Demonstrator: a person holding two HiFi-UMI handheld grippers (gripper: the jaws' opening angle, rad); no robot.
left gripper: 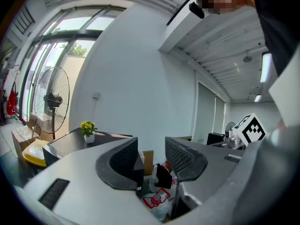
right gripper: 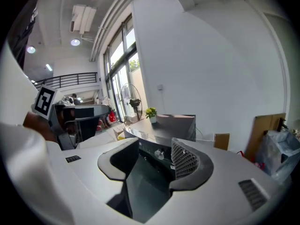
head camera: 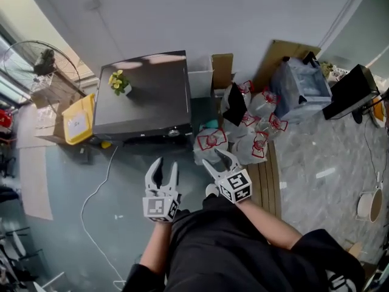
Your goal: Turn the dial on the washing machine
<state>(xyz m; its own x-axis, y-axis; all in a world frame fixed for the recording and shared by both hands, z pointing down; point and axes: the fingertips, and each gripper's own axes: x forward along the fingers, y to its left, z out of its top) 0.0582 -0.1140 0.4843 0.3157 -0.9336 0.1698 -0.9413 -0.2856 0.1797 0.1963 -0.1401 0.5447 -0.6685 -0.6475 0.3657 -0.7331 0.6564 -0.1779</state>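
From the middle of the head view, a small pot of yellow flowers [head camera: 118, 82] stood at ten o'clock. A standing fan [head camera: 37, 62] was farther out the same way, and a yellow tub [head camera: 79, 119] sat at nine. Clear bags printed in red [head camera: 249, 132] lay heaped at three o'clock. A piece of cardboard [head camera: 222, 70] leaned on the wall at one. A white cable [head camera: 97, 190] trailed over the floor at eight, and a white bucket [head camera: 369, 205] sat at four.

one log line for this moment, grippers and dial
left gripper: open, empty | right gripper: open, empty, lined up on dial | dial: untouched | washing machine: ahead, no contact
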